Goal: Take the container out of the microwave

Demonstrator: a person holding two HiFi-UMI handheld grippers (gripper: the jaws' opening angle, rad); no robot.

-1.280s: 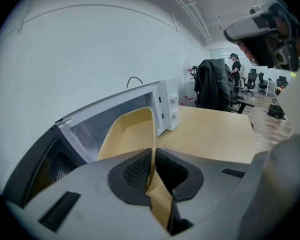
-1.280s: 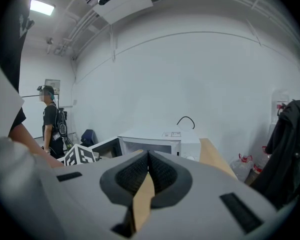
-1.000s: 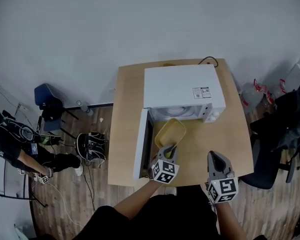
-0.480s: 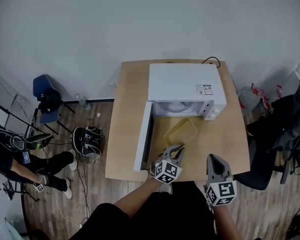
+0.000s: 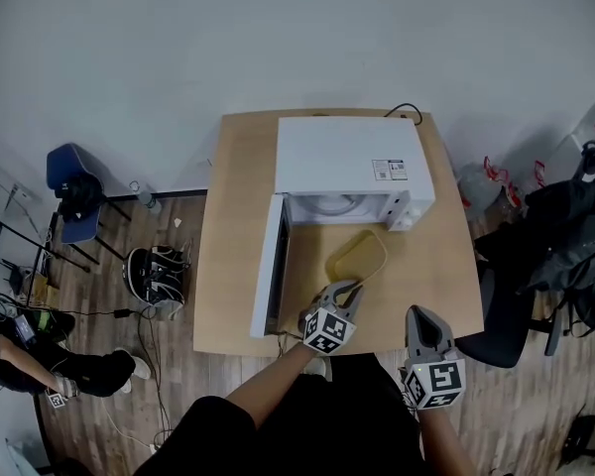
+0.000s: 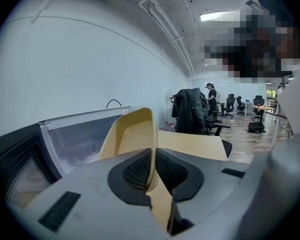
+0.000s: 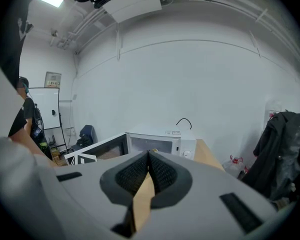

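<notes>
The left gripper (image 5: pixel 344 290) had its jaws closed to a narrow gap on the near rim of the yellow container (image 5: pixel 358 257), one pad inside the wall and one outside, with the thin wall pinched between them. The container stretched away from those jaws towards the microwave (image 5: pixel 352 162) and lay wholly outside the oven, over the tabletop (image 5: pixel 236 216) in front of the open cavity. Whether its bottom rested on the wood or hung just above could not be told. It was empty. In the left gripper view the container rose straight ahead of the jaws, with the cavity to their left and bare tabletop to their right. The microwave door (image 5: pixel 268 266) stood swung open, to the left of the left jaws, and a pale round plate (image 5: pixel 327 204) showed inside the oven beyond the container. The right gripper (image 5: pixel 420 312) hung near the front edge of the tabletop, well to the right of the container and apart from it. Its jaws were pressed together with nothing between them, and the microwave stood ahead of them.
</notes>
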